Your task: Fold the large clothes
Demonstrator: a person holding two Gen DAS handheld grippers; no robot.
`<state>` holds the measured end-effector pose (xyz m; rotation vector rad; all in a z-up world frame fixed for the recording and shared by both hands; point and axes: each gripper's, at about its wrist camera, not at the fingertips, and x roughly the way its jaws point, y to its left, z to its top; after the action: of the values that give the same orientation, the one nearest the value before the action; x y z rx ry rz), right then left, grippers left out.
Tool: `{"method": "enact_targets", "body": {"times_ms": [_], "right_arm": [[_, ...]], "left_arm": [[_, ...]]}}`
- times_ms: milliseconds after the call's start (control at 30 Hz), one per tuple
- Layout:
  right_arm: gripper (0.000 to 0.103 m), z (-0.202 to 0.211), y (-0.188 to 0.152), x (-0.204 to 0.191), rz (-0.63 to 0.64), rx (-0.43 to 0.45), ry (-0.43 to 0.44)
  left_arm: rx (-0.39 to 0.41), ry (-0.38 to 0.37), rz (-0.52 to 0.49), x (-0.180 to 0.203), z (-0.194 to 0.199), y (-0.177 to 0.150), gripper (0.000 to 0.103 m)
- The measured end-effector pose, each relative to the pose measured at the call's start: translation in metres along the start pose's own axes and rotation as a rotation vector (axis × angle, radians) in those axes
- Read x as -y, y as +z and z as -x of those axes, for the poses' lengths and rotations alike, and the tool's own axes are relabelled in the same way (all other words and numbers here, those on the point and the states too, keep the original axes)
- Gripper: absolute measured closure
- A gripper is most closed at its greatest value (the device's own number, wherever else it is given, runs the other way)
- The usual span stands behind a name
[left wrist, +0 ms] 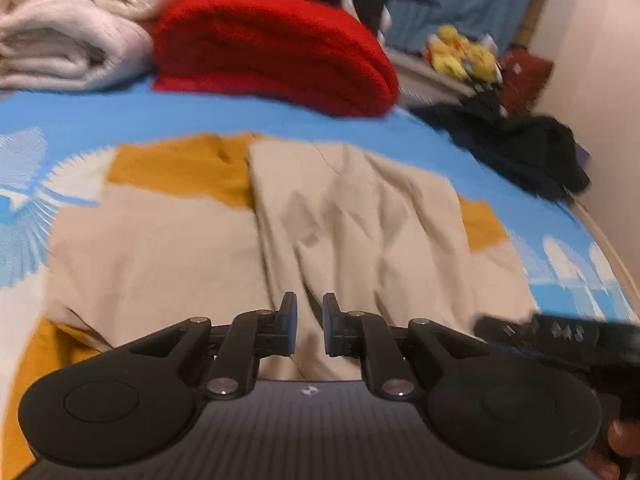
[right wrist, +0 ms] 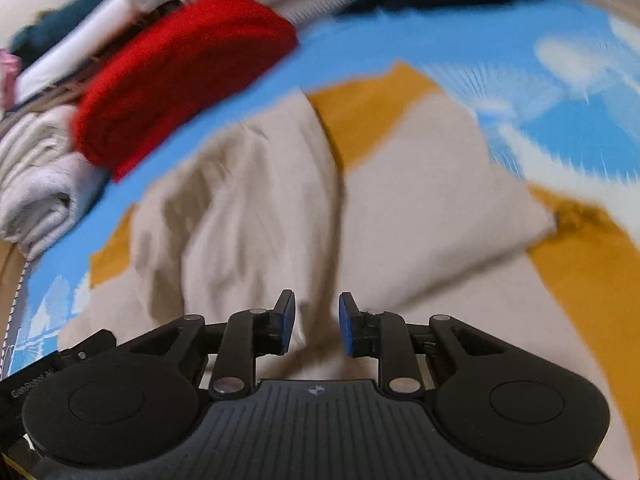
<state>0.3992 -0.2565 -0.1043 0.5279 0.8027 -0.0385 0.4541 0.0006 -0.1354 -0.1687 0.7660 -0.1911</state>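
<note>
While both grippers hang empty over the bed, step: re-grip for the next fold.
garment: beige and mustard garment [left wrist: 168,240] spread on blue bedsheet [left wrist: 80,116], one side panel already folded over the middle.
left gripper [left wrist: 310,330]: jaws slightly apart, nothing between.
right gripper [right wrist: 317,328]: jaws apart, empty, over the near hem.
tip: pinch one layer at the near hem corners, lift evenly, lay toward far red stack [left wrist: 272,48], avoid dragging wrinkles.
</note>
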Motion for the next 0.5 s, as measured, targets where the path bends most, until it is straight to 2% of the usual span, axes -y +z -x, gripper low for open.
{"method": "enact_targets", "body": {"times_ms": [67, 133, 167, 267, 367, 500], "right_arm": [[0.070, -0.012, -0.001, 0.000, 0.012, -0.061, 0.031], [0.069, -0.025, -0.010, 0.004, 0.047, -0.153, -0.055], [0.067, -0.027, -0.014, 0.008, 0.054, -0.174, -0.119], [0.067, -0.015, -0.010, 0.014, -0.006, -0.153, -0.095], [0.067, 0.010, -0.002, 0.002, 0.052, -0.066, -0.076], [0.067, 0.045, 0.006, -0.004, 0.077, 0.002, -0.052]], "left_arm": [[-0.106, 0.012, -0.007, -0.001, -0.018, -0.011, 0.081], [-0.209, 0.057, -0.016, -0.002, -0.031, -0.019, 0.081], [-0.217, 0.075, -0.025, -0.001, -0.032, -0.017, 0.081], [-0.183, 0.084, -0.052, 0.002, -0.014, -0.006, 0.081], [-0.137, 0.087, -0.073, 0.006, 0.012, 0.005, 0.080], [-0.084, 0.087, -0.113, 0.011, 0.050, 0.014, 0.078]]}}
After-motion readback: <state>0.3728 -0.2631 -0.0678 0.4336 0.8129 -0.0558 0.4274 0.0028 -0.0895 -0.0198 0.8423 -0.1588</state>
